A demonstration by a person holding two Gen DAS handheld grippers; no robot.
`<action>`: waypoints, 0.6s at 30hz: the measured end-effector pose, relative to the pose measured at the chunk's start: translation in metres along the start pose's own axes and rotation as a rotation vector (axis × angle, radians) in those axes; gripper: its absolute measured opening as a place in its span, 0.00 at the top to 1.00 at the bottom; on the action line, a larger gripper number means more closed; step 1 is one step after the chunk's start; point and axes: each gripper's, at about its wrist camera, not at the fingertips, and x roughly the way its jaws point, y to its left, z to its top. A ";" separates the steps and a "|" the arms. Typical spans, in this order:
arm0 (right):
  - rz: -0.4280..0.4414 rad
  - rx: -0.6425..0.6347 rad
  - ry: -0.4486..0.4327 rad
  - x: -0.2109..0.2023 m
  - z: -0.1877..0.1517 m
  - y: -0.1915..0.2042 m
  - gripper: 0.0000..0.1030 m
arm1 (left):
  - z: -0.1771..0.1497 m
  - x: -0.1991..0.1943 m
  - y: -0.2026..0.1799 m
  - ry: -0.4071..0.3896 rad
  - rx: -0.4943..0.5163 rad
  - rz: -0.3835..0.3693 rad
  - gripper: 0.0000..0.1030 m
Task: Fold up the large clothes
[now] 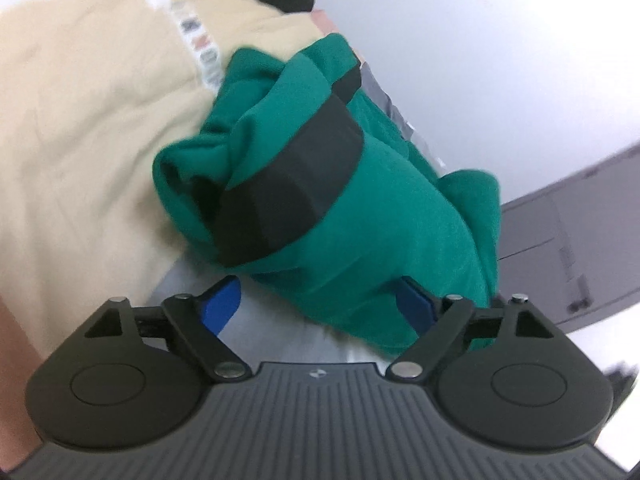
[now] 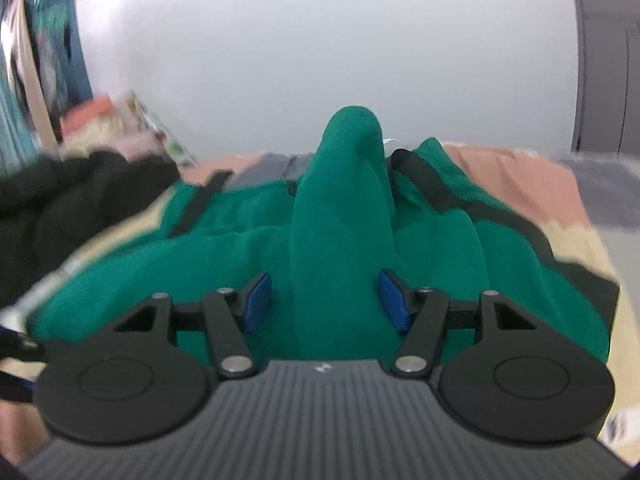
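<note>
**Two grippers, one green top to fold**

Both tools are spread wide and hold nothing yet. My left gripper (image 1: 320, 304) sits low at the near edge of the green top (image 1: 360, 216), which lies bunched on the bed (image 1: 80, 120), its black stripe (image 1: 288, 188) rolled over the heap. I think it sits there because an edge is the easy place to pinch. My right gripper (image 2: 324, 300) has a tall ridge of the same green top (image 2: 340, 220) standing up between its blue pads (image 2: 258, 300), not squeezed. That ridge looks ready to be grabbed. A black coat (image 2: 72, 196) lies off to the left, apart from the job.
</note>
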 end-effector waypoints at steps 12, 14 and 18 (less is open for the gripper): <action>0.112 0.674 0.057 -0.060 -0.049 -0.078 0.29 | -0.005 0.007 0.026 -0.021 -0.238 -0.235 0.13; 0.100 0.736 0.047 -0.054 -0.054 -0.085 0.09 | -0.005 0.011 0.030 -0.019 -0.269 -0.251 0.13; 0.064 0.854 0.083 -0.032 -0.066 -0.102 0.10 | -0.006 0.030 0.032 -0.025 -0.299 -0.273 0.14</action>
